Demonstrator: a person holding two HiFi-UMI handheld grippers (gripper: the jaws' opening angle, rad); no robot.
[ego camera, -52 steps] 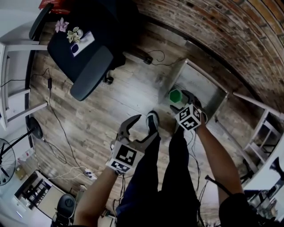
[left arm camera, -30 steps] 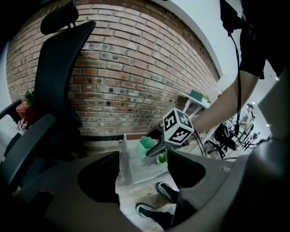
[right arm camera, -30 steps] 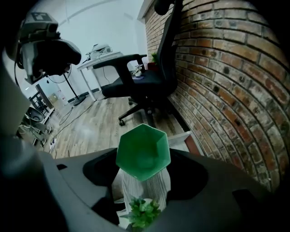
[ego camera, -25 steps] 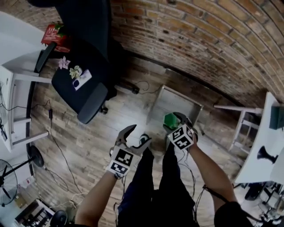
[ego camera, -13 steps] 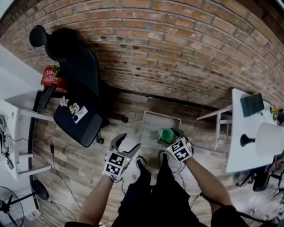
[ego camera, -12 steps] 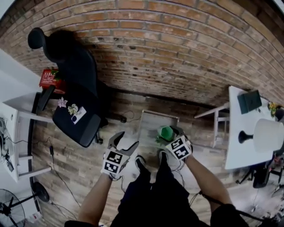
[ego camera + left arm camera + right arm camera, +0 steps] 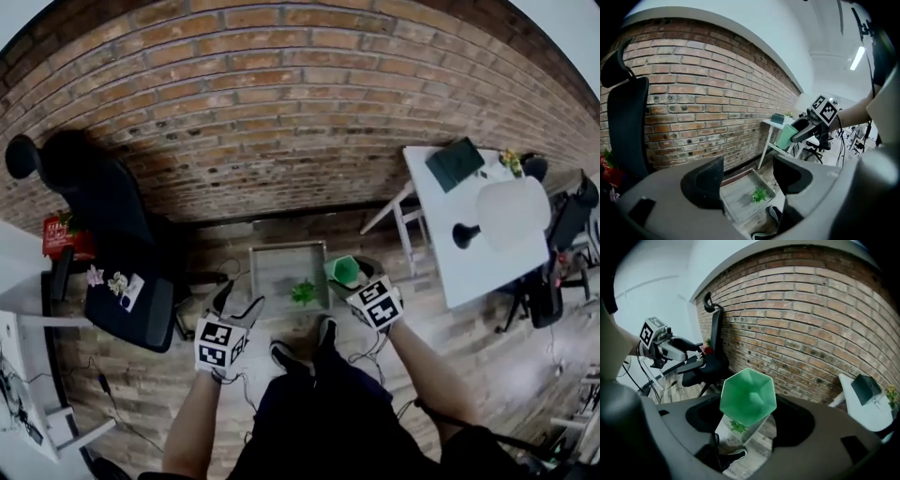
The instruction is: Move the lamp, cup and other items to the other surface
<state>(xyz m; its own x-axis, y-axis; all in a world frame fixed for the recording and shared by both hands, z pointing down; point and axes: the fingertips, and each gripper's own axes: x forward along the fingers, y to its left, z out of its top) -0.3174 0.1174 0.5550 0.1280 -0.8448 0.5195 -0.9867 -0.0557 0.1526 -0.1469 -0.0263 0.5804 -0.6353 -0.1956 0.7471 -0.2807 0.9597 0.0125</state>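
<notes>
My right gripper (image 7: 349, 274) is shut on a green hexagonal cup (image 7: 748, 398), held in the air with its mouth toward the right gripper camera. From the left gripper view the cup (image 7: 787, 136) hangs in front of the white table. My left gripper (image 7: 239, 302) is open and empty, raised at the left. Between its jaws (image 7: 747, 180) I see the low grey tray-like surface (image 7: 738, 199) on the floor, with a small green plant (image 7: 759, 194) lying on it. A lamp (image 7: 506, 214) with a white shade and black base stands on the white table (image 7: 469, 267) at the right.
A dark notebook (image 7: 456, 162) and a small plant (image 7: 511, 161) lie on the white table's far end. A black office chair (image 7: 108, 234) with small flowers and a card on its seat stands at the left. A brick wall (image 7: 281, 112) runs behind, and cables lie on the wooden floor.
Both grippers have risen from near the low grey surface, the right one carrying the green cup. The head view has swung up and right, bringing the white table and lamp into sight.
</notes>
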